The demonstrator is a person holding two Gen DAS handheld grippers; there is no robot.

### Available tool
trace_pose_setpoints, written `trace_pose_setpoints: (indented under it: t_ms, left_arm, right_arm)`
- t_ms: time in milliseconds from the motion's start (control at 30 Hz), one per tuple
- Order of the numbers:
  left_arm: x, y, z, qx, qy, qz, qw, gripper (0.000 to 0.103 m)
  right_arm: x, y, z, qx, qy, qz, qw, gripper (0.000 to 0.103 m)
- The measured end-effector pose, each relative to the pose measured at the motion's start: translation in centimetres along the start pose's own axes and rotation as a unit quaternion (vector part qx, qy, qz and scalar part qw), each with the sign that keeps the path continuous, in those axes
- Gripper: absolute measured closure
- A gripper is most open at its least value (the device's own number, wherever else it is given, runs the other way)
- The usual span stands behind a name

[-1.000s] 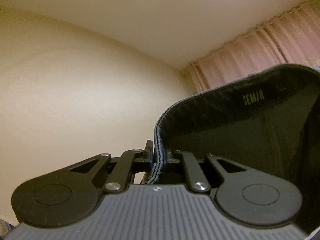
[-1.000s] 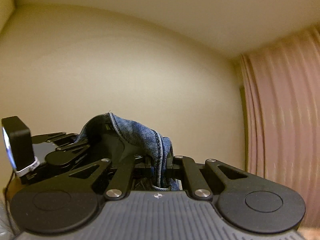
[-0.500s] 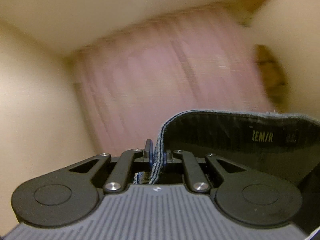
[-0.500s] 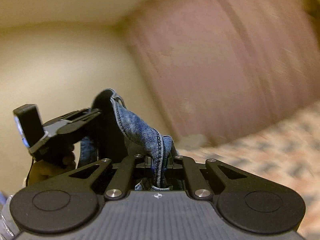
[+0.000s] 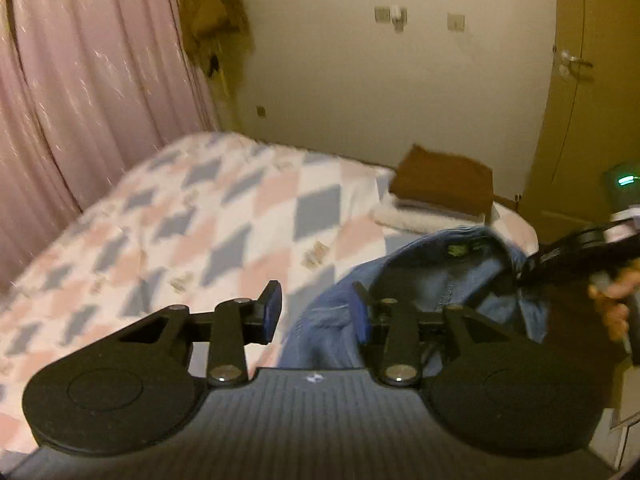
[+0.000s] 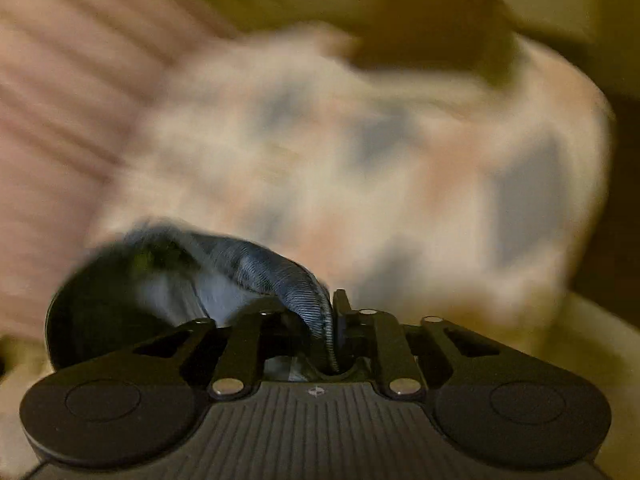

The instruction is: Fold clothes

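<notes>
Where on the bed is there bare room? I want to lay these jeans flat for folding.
The checked bedspread is bare across its wide middle and left, from the pink curtain towards the left gripper. The far right corner is crowded by folded clothes; the jeans hang from the right gripper there.

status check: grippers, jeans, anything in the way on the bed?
Left gripper open, holding nothing. Right gripper shut on jeans waistband, denim hanging over the bed. Folded stack sits at far corner; near bedspread bare.
</notes>
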State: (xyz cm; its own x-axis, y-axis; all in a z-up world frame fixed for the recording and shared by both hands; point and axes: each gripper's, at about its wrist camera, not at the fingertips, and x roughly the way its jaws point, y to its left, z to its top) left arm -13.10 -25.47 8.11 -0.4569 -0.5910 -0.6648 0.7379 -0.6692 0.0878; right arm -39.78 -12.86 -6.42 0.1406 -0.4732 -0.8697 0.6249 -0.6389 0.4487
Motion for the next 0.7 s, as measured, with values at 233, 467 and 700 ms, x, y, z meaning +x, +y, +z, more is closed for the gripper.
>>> trace_pose_setpoints:
  t_ms: [233, 467, 700]
  left_arm:
    - [3.7, 4.0, -10.0, -0.15, 0.078, 0.05, 0.9843, 0.059]
    - [-5.9, 9.3, -26.8, -0.329, 0.226, 0.203, 0.8943, 0.066]
    - [-8.9, 9.5, -35.4, -0.248, 0.301, 0.315, 0.8653, 0.065]
  right_arm:
    - [5.4, 0.4, 1.1, -0.101, -0.017, -0.1, 0.99, 0.06]
    - [7.7, 4.8, 2.9, -0.209, 0.035, -0.003, 0.977, 0.052]
    - [12.4, 10.0, -3.3, -0.354, 0.074, -0.037, 0.931, 0.052]
